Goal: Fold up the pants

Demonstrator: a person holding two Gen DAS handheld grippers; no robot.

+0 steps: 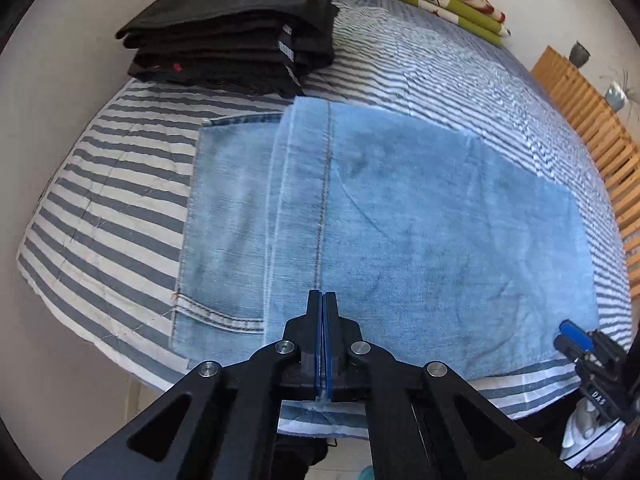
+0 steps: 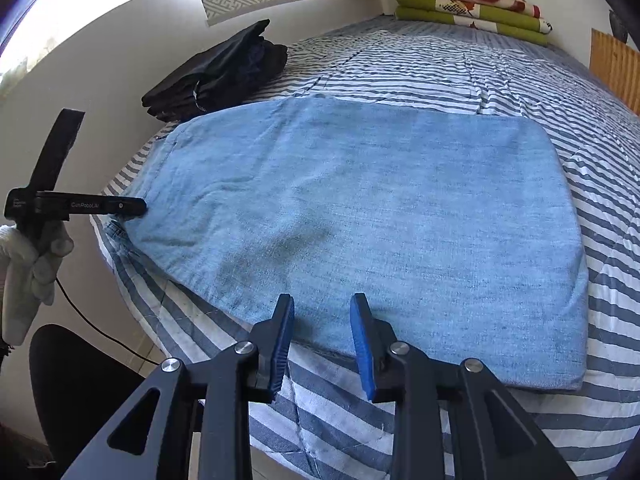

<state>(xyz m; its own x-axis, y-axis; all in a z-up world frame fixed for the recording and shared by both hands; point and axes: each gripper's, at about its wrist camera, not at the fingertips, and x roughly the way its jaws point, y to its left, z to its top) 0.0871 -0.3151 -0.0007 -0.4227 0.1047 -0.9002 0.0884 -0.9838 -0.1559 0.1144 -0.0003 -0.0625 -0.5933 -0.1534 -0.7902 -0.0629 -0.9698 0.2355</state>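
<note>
**Left jaws together at the denim's near edge, right jaws apart over it**

Your left gripper (image 1: 322, 300) has its blue pads pressed flat together, no gap showing, right over the near edge of the folded light-blue denim pants (image 1: 380, 216). Whether cloth is pinched between them, your left camera does not let you tell. The pants lie flat on the grey-and-white striped bedcover (image 1: 100, 184), one layer folded over another.

Only the left view gives you the seam line, the stitched back pocket and the lower layer sticking out to the left. Your right view shows the same pants (image 2: 360, 208) as one smooth blue slab, no seams.

Your right gripper (image 2: 322, 308) stands with its jaws apart, straddling the near edge of the denim, pads not pressing on it.

The right view also catches your gloved left hand (image 2: 36, 256) on its tool at the left corner of the pants.

Both views show the stack of folded black garments (image 1: 236, 40) beyond the pants near the wall, and the green-and-red patterned folded blanket (image 2: 472, 8) at the far end.
</note>
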